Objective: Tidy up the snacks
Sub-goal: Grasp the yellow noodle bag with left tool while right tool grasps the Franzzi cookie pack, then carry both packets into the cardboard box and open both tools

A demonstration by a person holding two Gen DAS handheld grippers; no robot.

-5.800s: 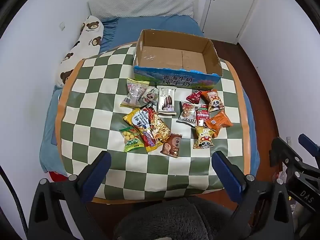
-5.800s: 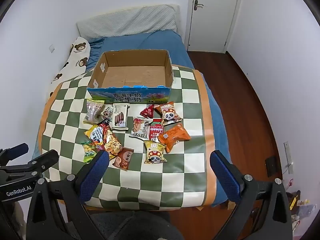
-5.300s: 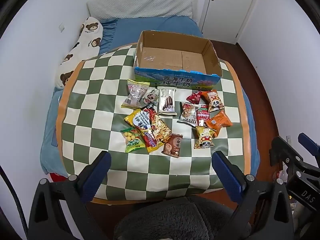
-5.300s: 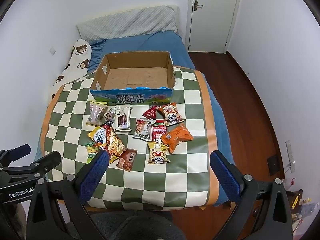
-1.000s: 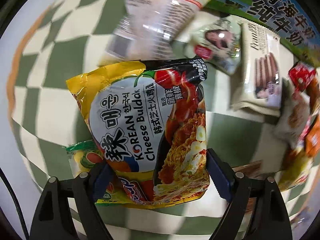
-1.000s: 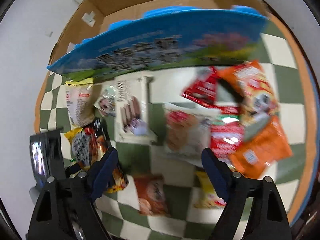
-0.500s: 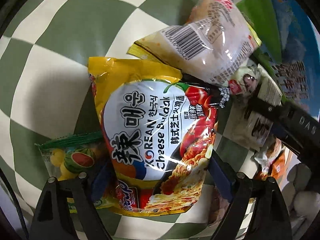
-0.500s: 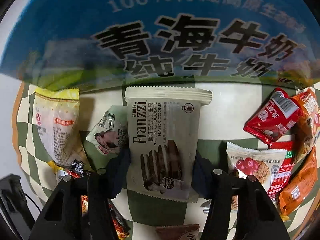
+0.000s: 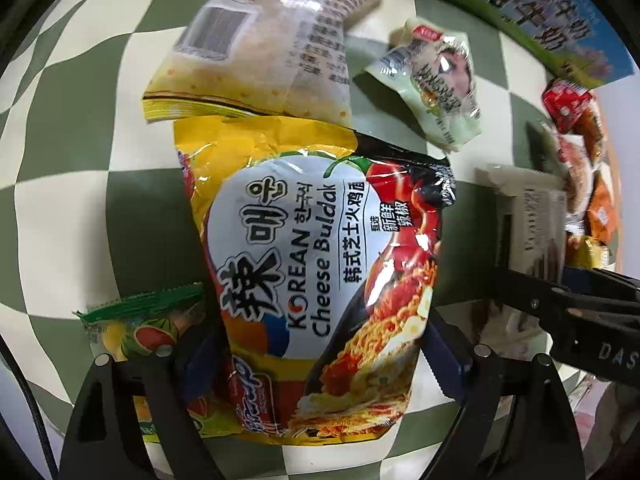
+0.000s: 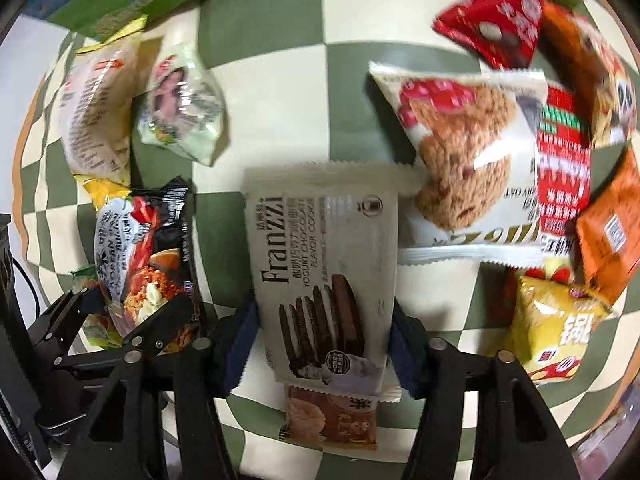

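- Right wrist view: your right gripper (image 10: 322, 344) has the Franzzi cookie pack (image 10: 324, 280) between its pads, jaws just reopening; whether they pinch it, you cannot tell.
- Beneath the pack's near end lies a brown snack (image 10: 332, 416); it may get dragged along.
- Left of the pack, your left gripper (image 9: 320, 354) straddles the Buldak noodle bag (image 9: 320, 276), grip unclear; a green candy packet (image 9: 140, 320) crowds one finger.
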